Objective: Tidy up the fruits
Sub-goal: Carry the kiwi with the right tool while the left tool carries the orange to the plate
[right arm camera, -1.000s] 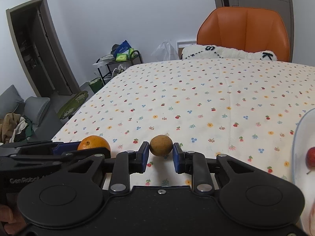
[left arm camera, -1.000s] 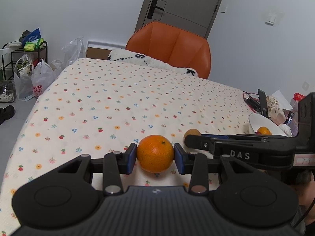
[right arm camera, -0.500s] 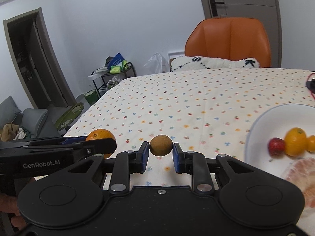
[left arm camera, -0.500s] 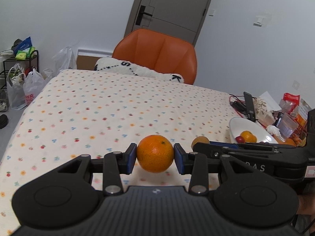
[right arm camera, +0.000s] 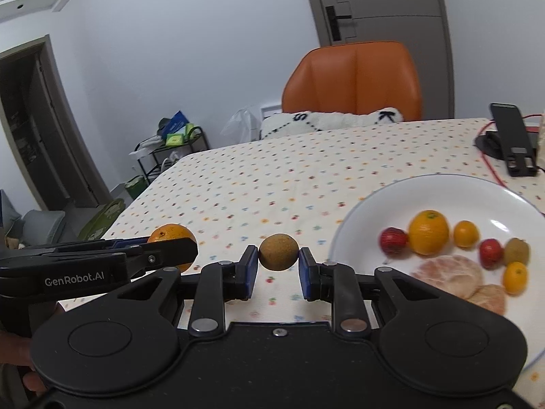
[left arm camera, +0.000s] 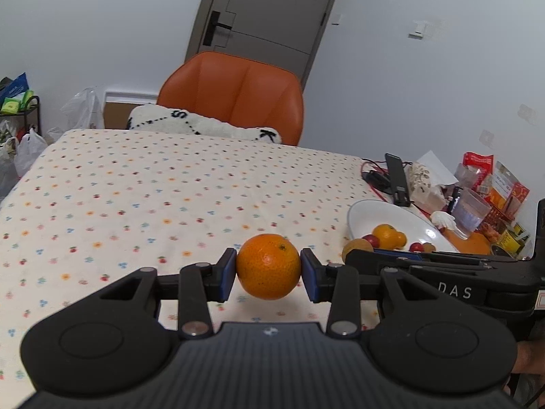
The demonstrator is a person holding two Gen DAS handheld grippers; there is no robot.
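Worktop (left arm camera: 136,197): I see it covered in a cream cloth dotted with small coloured flowers, with an orange chair (left arm camera: 235,95) at its far edge.
Plate (right arm camera: 381,204): white and round, resting on the worktop to the right of my right tongs; it carries fruit.
Fruit on the plate: I make out an orange-yellow citrus (right arm camera: 428,232), two smaller orange ones, two small red fruits, a green-brown one, and pale peeled segments (right arm camera: 449,272) at the near side. This side of the right wrist view is slightly blurred.
Left tongs (left arm camera: 268,274): pinching the orange (left arm camera: 268,266), one blue pad against each side, above the cloth.
Orange: round, bright, pebbled skin, a dark stem mark near the top; the largest loose fruit I hold.
Right tongs (right arm camera: 278,269): pinching the small brown fruit (right arm camera: 278,251) between blue pads, just left of the plate rim and above the cloth.
Small brown fruit: round, dull tan, rough matte skin, clearly smaller than the orange.
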